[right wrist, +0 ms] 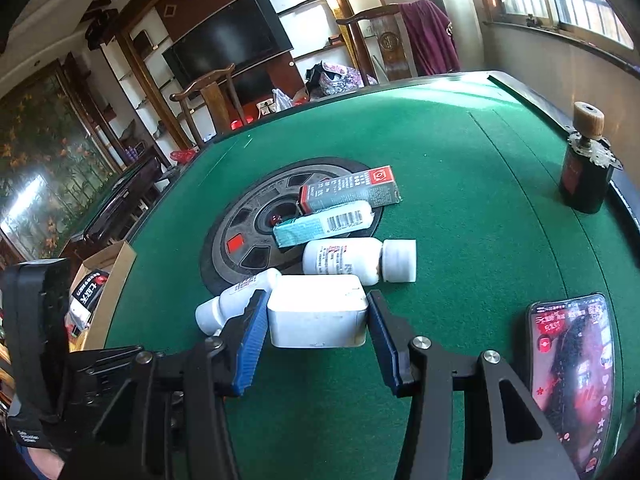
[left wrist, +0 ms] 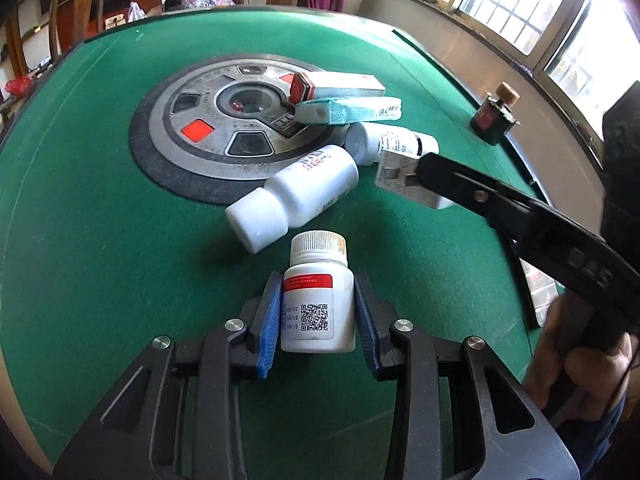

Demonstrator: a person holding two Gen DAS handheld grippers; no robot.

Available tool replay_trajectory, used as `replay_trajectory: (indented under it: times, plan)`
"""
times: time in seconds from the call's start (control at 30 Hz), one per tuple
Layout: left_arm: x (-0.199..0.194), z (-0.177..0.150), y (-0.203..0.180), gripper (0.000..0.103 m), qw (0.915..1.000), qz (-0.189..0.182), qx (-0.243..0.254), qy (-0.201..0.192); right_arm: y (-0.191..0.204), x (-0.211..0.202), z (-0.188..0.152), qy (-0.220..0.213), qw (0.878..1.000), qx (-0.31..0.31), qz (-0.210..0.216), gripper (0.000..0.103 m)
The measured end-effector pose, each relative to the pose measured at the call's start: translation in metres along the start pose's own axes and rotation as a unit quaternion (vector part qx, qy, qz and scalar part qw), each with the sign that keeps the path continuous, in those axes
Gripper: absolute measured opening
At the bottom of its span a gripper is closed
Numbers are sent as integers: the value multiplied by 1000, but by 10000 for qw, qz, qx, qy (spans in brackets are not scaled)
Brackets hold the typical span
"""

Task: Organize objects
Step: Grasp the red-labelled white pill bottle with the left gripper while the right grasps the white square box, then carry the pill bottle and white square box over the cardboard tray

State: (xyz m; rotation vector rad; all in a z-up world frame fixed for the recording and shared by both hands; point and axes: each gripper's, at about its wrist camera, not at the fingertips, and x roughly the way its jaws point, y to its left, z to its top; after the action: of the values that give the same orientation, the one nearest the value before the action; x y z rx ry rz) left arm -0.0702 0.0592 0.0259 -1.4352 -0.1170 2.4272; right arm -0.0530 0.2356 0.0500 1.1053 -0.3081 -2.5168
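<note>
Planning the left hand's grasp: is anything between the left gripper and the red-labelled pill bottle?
Nothing visible does. The red-labelled pill bottle already stands between the left gripper, and its blue pads touch the bottle's two sides.

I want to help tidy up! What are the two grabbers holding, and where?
The left gripper holds an upright white plastic pill bottle by its sides. The right gripper holds a white rectangular plastic box by its two ends.

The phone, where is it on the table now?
In the right wrist view, the phone lies screen up on the green table at the lower right, near the edge, right of the right gripper that holds a white box.
</note>
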Motion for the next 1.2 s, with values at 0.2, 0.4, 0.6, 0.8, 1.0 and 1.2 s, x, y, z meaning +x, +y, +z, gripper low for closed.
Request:
replay_trajectory:
  times: [0.2, 0.4, 0.6, 0.8, 1.0, 1.2]
  plan:
    - [-31, -13, 10, 34, 9994, 40, -62, -330, 21, 3, -8, -12, 9994, -291, 177, 50]
    - [-45, -23, 22, 34, 9986, 81, -182, -482, 46, 10, -19, 131, 9975, -588, 365, 50]
    - [-49, -30, 33, 34, 9983, 54, -296, -494, 58, 12, -26, 153, 9968, -668, 419, 49]
    - [-71, -32, 48, 34, 9963, 19, -425, -742, 64, 7, -27, 34, 9974, -519, 494, 49]
    - [-94, -37, 67, 34, 9939, 36, -579, -934, 83, 12, -33, 108, 9965, -487, 669, 49]
    - [-119, -47, 94, 34, 9893, 75, -822, -1204, 124, 20, -39, 211, 9927, -716, 945, 49]
